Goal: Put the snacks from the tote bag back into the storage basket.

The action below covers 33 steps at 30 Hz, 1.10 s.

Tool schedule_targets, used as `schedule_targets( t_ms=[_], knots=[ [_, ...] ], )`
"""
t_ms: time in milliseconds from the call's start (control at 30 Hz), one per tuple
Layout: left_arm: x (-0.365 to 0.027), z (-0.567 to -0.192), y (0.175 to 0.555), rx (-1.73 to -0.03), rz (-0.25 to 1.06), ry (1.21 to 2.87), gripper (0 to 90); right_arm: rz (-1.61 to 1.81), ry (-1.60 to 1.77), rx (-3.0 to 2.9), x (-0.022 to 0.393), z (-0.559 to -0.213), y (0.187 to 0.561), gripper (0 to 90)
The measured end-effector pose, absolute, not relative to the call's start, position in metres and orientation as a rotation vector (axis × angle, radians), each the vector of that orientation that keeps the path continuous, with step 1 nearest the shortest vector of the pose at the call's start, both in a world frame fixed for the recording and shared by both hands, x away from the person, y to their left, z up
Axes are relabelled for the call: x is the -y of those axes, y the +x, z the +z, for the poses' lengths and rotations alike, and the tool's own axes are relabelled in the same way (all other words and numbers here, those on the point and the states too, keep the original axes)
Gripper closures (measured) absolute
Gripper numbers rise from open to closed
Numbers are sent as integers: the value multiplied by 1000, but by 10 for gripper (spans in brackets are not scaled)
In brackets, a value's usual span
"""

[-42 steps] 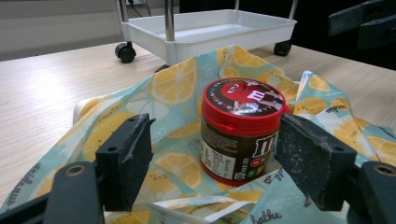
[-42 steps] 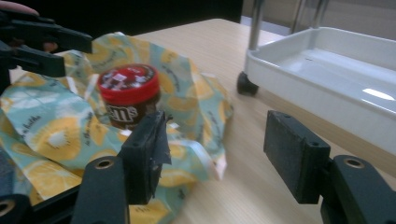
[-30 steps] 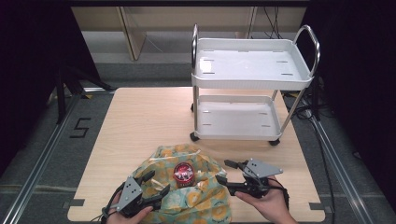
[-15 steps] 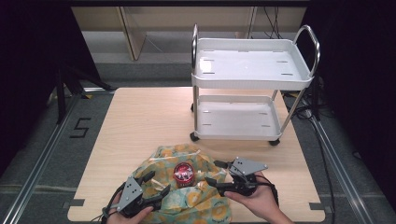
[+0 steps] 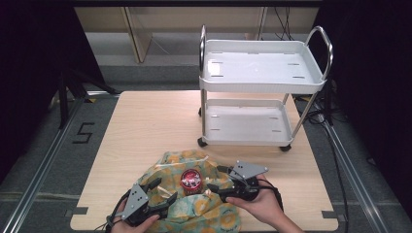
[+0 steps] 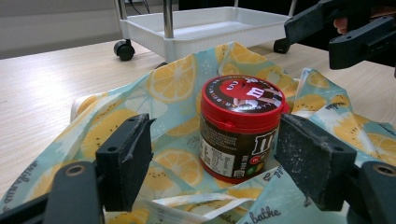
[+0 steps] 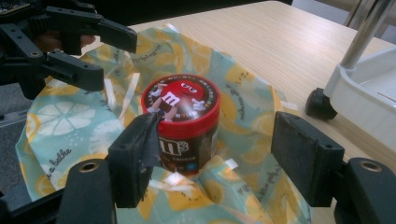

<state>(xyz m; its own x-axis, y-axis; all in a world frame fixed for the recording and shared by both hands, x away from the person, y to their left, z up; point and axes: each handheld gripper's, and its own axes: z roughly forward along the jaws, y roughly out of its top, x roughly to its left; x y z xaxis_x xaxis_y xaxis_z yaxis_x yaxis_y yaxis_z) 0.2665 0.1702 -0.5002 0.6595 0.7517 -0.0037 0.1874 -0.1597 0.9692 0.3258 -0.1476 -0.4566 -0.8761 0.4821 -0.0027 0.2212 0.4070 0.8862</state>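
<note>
Right now a small brown candy jar with a red printed lid (image 5: 191,180) stands upright on a crumpled pale blue cloth printed with yellow lemon slices (image 5: 194,208), near the front edge of the light wooden bench (image 5: 145,121). Left hand-held gripper (image 5: 163,192) waits just beside the jar, jaws spread wide, pads clear of it. Right hand-held gripper (image 5: 217,178) sits opposite; its jaws have just been opening, nothing pinched between them. Farther back stands a white two-tier trolley with chrome handles (image 5: 262,87).
</note>
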Motion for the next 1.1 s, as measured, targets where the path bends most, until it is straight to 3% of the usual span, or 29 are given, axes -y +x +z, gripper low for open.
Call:
schedule_targets(
  t_ms=[1100],
  knots=[
    [-170, -501, 268, -755, 591, 1689, 264, 1386, 582, -2556, 106, -463, 340, 265]
  ],
)
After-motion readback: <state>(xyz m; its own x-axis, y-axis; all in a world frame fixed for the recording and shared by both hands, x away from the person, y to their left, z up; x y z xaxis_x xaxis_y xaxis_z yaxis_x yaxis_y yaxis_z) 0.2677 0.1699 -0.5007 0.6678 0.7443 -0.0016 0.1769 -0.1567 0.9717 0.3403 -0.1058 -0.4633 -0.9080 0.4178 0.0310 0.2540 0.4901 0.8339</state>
